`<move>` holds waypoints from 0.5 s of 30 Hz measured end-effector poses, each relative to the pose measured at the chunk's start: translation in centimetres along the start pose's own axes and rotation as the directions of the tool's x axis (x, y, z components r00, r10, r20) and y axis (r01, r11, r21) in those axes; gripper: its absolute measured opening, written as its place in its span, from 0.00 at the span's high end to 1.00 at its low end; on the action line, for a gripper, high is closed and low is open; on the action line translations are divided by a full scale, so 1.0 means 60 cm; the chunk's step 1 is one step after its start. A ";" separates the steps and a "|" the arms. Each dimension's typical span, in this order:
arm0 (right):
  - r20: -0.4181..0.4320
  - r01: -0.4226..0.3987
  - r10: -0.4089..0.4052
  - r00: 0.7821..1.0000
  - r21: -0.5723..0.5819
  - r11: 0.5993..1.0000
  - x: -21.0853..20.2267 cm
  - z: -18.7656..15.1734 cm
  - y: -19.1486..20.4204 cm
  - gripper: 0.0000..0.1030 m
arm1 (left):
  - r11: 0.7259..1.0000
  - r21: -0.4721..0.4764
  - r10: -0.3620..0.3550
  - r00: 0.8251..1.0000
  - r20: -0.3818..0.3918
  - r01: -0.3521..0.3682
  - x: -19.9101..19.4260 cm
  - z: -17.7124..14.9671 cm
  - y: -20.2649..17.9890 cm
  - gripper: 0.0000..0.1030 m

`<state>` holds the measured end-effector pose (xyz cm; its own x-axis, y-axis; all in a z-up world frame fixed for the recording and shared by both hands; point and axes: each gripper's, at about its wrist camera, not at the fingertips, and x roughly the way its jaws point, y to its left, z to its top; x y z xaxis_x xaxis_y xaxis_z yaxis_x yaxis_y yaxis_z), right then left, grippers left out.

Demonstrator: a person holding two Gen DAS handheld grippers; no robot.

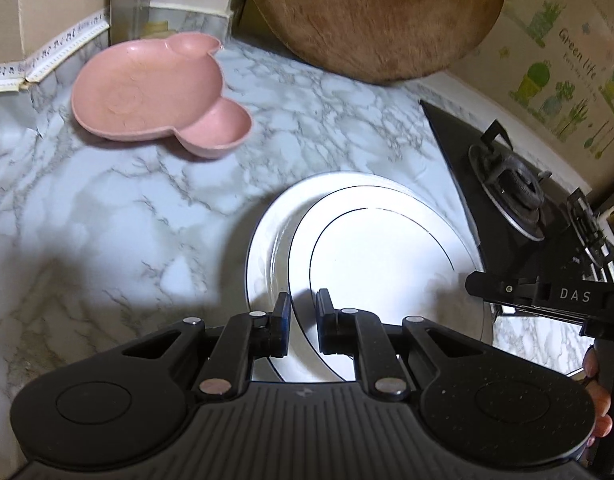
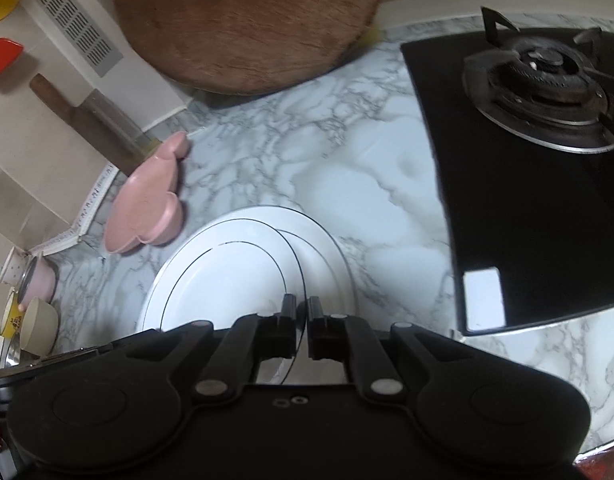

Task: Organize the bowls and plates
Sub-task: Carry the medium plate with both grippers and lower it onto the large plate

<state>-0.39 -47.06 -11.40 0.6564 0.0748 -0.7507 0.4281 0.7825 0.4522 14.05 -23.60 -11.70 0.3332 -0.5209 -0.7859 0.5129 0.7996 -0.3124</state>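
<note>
a: what about the white plate (image 1: 387, 248)?

b: round, so no long axis. it's white with two thin dark rings, tilted, overlapping a second white plate (image 1: 263, 240) on the marble counter (image 1: 107, 208).

a: the grippers?

b: the left gripper (image 1: 303, 312) pinches its near rim, jaws nearly together. the right gripper (image 2: 301, 312) pinches the rim on the opposite side, jaws almost pressed together.

a: around it?

b: a pink bear-shaped dish (image 1: 155, 92) well apart to the left, a round wooden board (image 1: 379, 16) leaning behind, a black gas hob (image 2: 527, 184) beside.
</note>
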 end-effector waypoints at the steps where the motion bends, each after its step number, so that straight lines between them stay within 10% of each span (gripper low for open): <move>1: -0.005 0.000 0.000 1.000 0.004 1.000 0.002 -0.001 -0.003 0.94 | 1.000 -0.001 0.002 1.000 -0.006 -0.002 0.005 -0.001 -0.001 0.89; 15: -0.029 -0.014 0.015 0.999 0.031 0.999 0.016 0.000 -0.026 0.94 | 1.000 0.020 -0.002 0.999 -0.042 0.003 0.018 0.006 -0.004 0.89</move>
<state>-0.40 -48.21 -12.82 0.6447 0.1046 -0.7572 0.4378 0.7615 0.4779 14.59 -24.49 -12.27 0.2984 -0.5098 -0.8069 0.5293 0.7919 -0.3045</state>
